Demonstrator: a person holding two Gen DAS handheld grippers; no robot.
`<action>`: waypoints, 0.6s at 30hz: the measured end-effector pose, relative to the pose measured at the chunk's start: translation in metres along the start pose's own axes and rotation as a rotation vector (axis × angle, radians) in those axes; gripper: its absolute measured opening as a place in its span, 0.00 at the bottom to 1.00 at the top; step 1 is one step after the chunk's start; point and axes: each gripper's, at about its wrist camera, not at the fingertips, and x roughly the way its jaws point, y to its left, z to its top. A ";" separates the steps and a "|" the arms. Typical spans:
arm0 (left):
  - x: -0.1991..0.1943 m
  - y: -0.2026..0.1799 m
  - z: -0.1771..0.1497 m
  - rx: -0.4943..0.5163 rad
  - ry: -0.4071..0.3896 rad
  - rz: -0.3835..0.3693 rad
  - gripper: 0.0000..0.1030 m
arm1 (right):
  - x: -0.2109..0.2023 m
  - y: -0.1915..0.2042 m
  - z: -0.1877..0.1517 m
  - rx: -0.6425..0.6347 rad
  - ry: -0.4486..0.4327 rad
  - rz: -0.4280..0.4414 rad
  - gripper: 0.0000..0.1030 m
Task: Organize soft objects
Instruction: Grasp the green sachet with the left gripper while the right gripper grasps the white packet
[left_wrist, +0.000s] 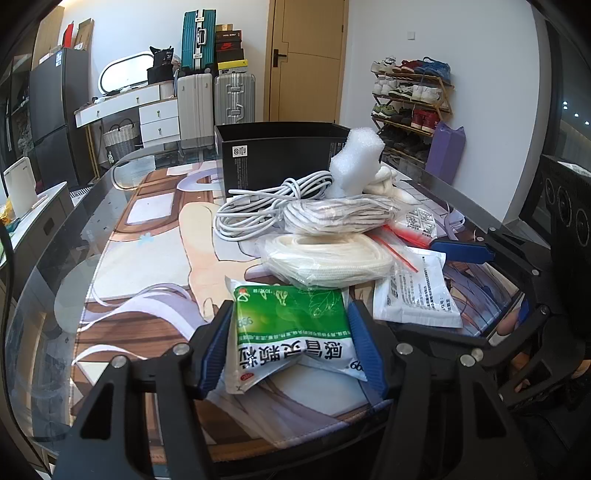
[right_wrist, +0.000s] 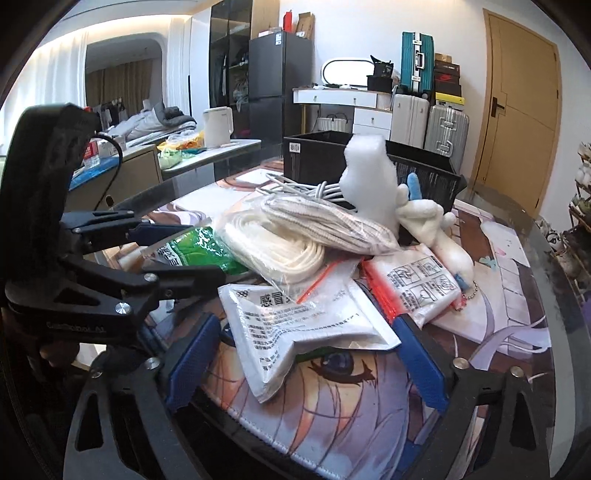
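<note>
Green packet (left_wrist: 291, 325): it is found near the front edge of the table (left_wrist: 48, 295), on the picture mat (left_wrist: 147, 306).
Left hand-held gripper (left_wrist: 291, 347): it is clenched on the green packet; both blue pads are pressed on its sides, and the packet is bent a little.
White packet (right_wrist: 295, 332): it is laid flat near the front edge of the table, beside the green one.
Right hand-held gripper (right_wrist: 306, 354): it is released; the white packet is between the pads, but it is not squeezed.
How they will handle: both packets are judged light, soft and a bit slippery.
Where to hold: the sides near the middle should be pinched gently.
Black box (left_wrist: 280, 155): it is seen open at the far edge of the table, behind the pile.
</note>
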 end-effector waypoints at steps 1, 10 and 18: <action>0.000 0.000 0.000 0.000 0.000 0.000 0.59 | 0.000 0.000 0.000 -0.001 0.001 0.001 0.85; 0.000 0.000 0.000 -0.001 0.000 -0.001 0.58 | -0.001 -0.004 -0.001 0.004 0.003 0.047 0.83; 0.000 0.000 0.000 -0.002 -0.001 -0.003 0.57 | 0.007 -0.003 0.005 -0.014 0.003 0.052 0.86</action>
